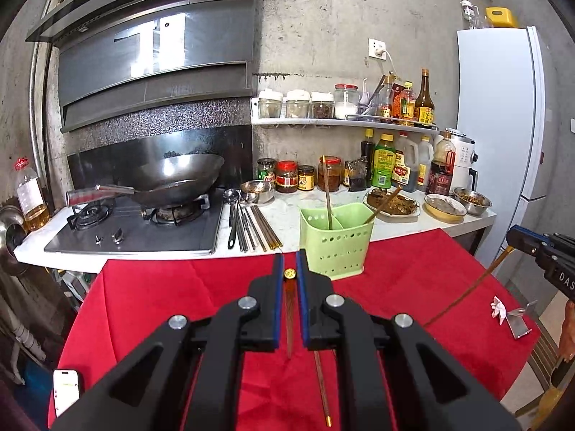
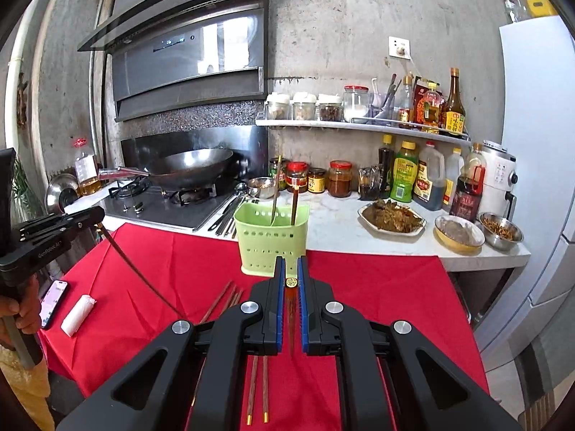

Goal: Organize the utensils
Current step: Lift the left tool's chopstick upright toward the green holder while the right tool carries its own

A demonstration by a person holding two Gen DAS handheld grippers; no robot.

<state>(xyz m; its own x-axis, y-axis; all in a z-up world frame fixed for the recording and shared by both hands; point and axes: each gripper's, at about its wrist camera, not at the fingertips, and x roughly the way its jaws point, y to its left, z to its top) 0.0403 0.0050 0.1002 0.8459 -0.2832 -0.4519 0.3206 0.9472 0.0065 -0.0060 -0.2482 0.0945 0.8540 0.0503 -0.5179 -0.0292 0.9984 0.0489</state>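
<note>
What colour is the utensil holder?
Light green utensil holder, with perforated sides; clearest in the right wrist view.

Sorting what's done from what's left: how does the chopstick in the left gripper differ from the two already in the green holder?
The chopstick in the left gripper is clamped above the red cloth; the two chopsticks in the green holder stand loose inside it. The held one points its gold cap forward; those two stand up, leaning apart in separate compartments of the holder. All are brown wood.

A home kitchen is shown: a wok (image 1: pixel 179 179) on a gas stove (image 1: pixel 136 226), sauce bottles (image 2: pixel 427 176), a fridge (image 1: pixel 503 125).
</note>
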